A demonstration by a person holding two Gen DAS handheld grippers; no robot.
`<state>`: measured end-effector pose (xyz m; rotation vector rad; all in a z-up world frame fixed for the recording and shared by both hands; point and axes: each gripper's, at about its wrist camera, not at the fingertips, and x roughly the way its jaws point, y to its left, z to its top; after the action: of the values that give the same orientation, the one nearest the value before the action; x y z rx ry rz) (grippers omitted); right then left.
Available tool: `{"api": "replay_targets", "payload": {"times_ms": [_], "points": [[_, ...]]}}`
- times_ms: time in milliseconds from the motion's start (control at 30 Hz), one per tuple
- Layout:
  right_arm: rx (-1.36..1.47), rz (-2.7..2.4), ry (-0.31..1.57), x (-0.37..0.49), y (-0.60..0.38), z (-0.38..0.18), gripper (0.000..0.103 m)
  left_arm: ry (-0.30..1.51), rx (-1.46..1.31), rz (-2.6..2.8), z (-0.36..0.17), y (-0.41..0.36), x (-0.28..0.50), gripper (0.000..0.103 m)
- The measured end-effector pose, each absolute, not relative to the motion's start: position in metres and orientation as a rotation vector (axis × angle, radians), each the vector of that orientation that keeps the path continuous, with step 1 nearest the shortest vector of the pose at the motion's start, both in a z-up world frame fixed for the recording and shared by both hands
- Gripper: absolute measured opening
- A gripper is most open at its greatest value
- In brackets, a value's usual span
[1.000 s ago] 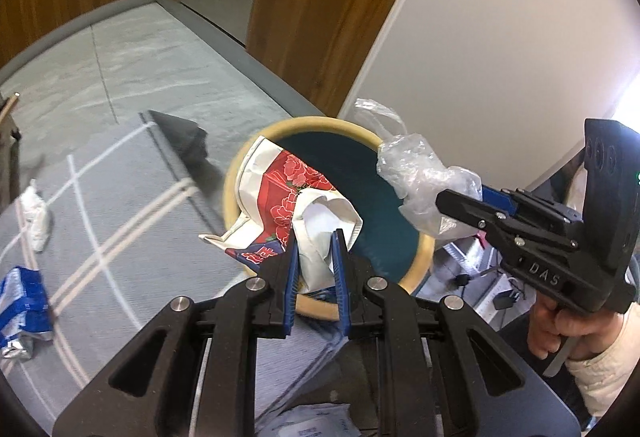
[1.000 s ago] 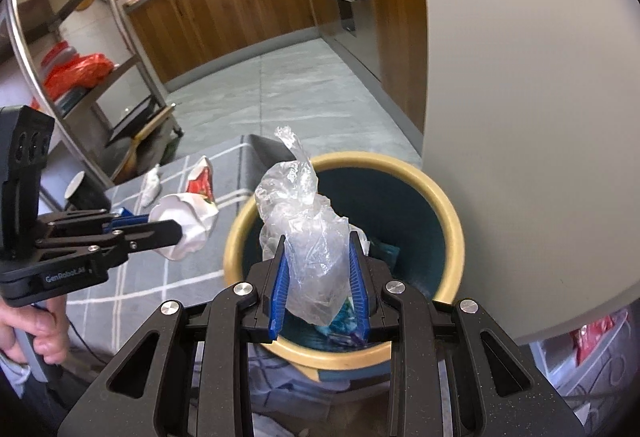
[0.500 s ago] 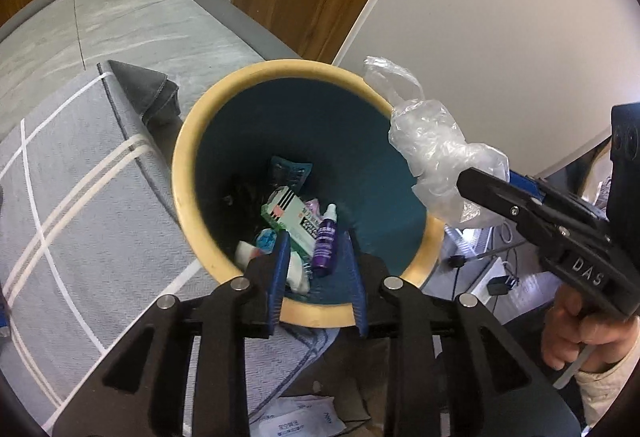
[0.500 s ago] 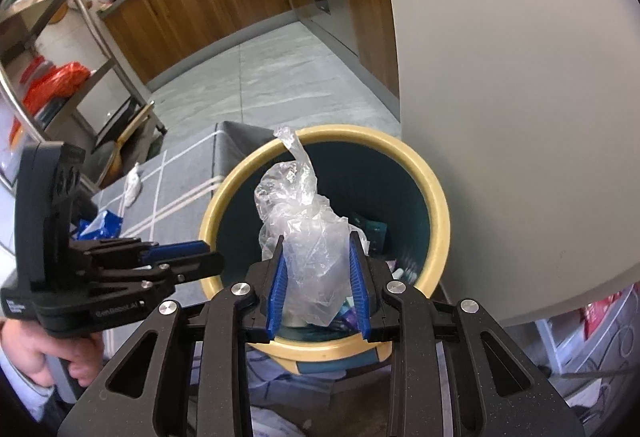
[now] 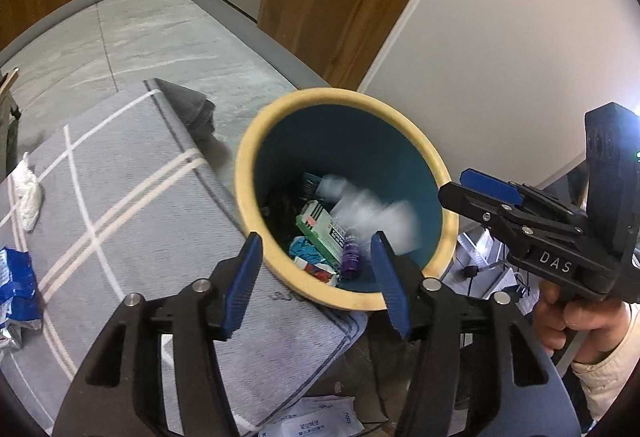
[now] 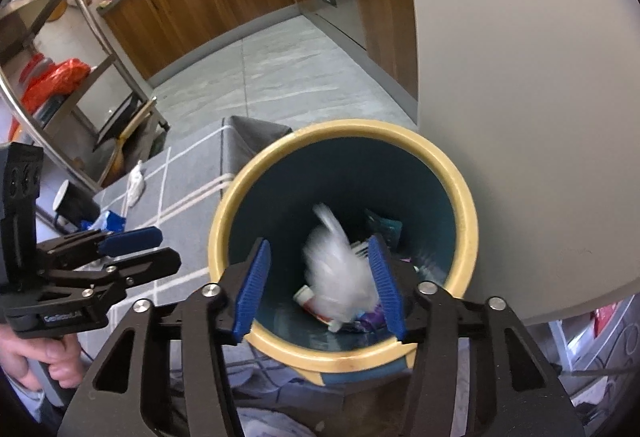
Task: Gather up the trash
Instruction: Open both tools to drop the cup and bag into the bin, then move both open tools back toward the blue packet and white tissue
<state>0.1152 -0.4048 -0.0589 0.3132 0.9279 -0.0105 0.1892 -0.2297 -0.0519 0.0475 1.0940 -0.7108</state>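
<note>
Both grippers were over the bin (image 5: 438, 173), pointed steeply down into its mouth. The right gripper (image 6: 320, 287) had just been opening; its jaws stood wide and the clear plastic bag (image 6: 338, 277) was a white motion-blur between them, clear of both pads, dropping into the bin. In the left wrist view the same blur sat mid-frame above the rubbish already on the bin floor. The left gripper (image 5: 318, 279) had also just been opening: jaws wide, nothing between them.

What's left, as I read it, lay on the rug at the left edge of the left wrist view: a white crumpled wad (image 5: 27, 191) with its long axis running roughly up-down in frame, and a blue-white packet (image 5: 16, 291) below it at lower left. Both were well apart from the bin and to the left of both claws, so the left gripper looked nearer.

The surface was a grey rug (image 5: 132, 221) with white crossing lines, its far corner folded over beside the bin. Beyond that were a grey tiled floor, wood kitchen cabinets at the top of frame, a pale wall panel at right and a metal rack (image 6: 80, 49) at upper left of the right wrist view.
</note>
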Motion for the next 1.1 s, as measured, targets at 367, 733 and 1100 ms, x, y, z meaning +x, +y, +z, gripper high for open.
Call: {"api": "replay_targets", "payload": {"times_ms": [367,733,1100], "points": [[0.261,0.071,0.903,0.131,-0.362,-0.049,0.064,1.040,0.070,-0.622,-0.038,-0.185,0.187,0.072],[0.184,0.142,0.906,0.155,-0.312,-0.047,0.066,1.028,0.026,-0.470,-0.032,-0.087,0.208,0.079],[0.134,0.233,0.929,0.179,-0.263,-0.050,0.066,1.052,0.059,-0.353,-0.047,0.006,0.244,0.079]]}}
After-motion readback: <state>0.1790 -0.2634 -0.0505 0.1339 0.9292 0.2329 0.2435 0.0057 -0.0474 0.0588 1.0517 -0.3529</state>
